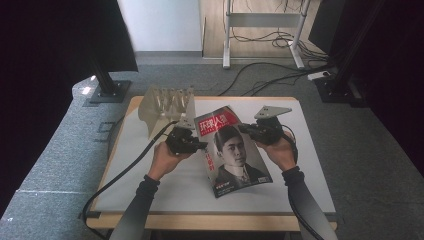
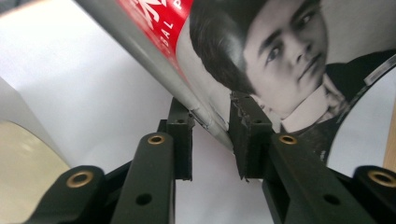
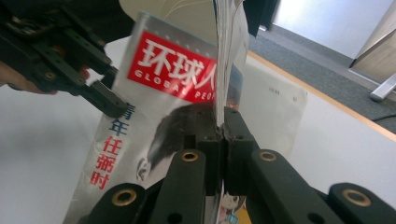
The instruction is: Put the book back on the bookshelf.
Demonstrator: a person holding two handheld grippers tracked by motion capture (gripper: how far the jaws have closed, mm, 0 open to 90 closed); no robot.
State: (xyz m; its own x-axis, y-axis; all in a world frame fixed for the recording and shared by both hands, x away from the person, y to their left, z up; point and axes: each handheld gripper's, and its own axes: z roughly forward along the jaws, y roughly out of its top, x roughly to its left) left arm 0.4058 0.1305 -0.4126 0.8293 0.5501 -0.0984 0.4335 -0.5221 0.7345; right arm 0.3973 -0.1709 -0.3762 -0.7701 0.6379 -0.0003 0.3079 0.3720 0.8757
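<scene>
1. Magazine (image 1: 234, 150) held above the white table (image 1: 310, 165), tilted, cover facing up, red title band at the far end.
2. Left gripper (image 1: 200, 145) on the spine edge: jaws narrow, straddling the spine, one pad under, one on the cover. In the left gripper view the spine (image 2: 205, 119) sits between the pads and touches them; counts as gripped.
3. Right gripper (image 1: 243, 129) on the opposite long edge: jaws fully closed, clamped on the page edges (image 3: 223, 93), which stand up from between the pads.
4. Clear plastic rack (image 1: 167, 106) at the table's far left corner, just beyond the left gripper, apart from the magazine.
</scene>
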